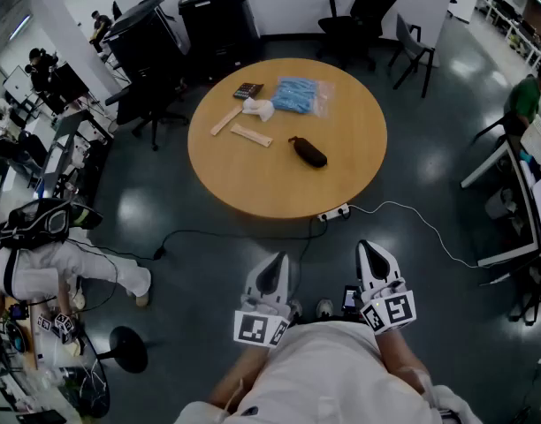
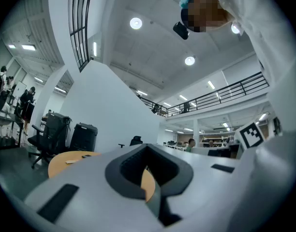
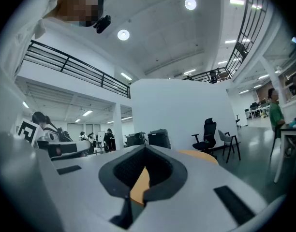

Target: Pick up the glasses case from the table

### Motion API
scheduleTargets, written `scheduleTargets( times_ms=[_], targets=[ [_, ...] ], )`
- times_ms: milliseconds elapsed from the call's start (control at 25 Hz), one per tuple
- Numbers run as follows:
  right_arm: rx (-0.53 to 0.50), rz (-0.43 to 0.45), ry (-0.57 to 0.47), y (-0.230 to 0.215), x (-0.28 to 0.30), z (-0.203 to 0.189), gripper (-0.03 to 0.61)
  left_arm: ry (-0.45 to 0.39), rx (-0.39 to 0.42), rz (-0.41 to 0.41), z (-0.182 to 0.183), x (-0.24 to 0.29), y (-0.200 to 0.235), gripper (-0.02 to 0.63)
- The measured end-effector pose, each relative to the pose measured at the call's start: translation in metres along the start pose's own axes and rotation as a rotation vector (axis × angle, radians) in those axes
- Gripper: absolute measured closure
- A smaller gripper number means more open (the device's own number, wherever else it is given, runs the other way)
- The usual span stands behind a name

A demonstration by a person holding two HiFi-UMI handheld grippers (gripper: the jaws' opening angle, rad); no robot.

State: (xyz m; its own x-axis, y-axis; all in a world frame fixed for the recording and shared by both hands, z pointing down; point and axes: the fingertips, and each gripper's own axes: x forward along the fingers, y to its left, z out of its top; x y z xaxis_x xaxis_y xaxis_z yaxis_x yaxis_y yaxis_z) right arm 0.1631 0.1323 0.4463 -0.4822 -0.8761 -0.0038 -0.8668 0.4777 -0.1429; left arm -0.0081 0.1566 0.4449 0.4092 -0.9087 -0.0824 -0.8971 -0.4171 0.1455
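Note:
The glasses case (image 1: 308, 152), a dark brown oblong, lies right of centre on the round wooden table (image 1: 253, 184). Both grippers are held level close to the person's body, well short of the table and touching nothing. My left gripper (image 1: 272, 268) has its jaws together with nothing between them, and so does my right gripper (image 1: 374, 253). In the left gripper view the left gripper (image 2: 147, 146) points toward the table (image 2: 61, 161); the case is too small to make out. In the right gripper view the right gripper (image 3: 145, 149) shows only the table's edge (image 3: 201, 154).
On the table's far side lie a blue packet (image 1: 297, 95), a white crumpled item (image 1: 258, 108), two wooden sticks (image 1: 251, 135) and a small dark box (image 1: 247, 90). A power strip (image 1: 334, 212) with cables lies on the floor by the table's near edge. Office chairs (image 1: 412, 47) and black bins (image 1: 219, 16) stand behind.

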Motion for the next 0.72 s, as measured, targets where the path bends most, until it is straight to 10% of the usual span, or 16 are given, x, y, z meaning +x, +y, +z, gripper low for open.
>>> scheduleTargets(
  times_ms=[720],
  targets=[
    [0.048,0.026,-0.015,-0.026,-0.008,-0.001,0.565,0.003,0.045,0.032,-0.001,0.01,-0.006,0.607]
  ],
)
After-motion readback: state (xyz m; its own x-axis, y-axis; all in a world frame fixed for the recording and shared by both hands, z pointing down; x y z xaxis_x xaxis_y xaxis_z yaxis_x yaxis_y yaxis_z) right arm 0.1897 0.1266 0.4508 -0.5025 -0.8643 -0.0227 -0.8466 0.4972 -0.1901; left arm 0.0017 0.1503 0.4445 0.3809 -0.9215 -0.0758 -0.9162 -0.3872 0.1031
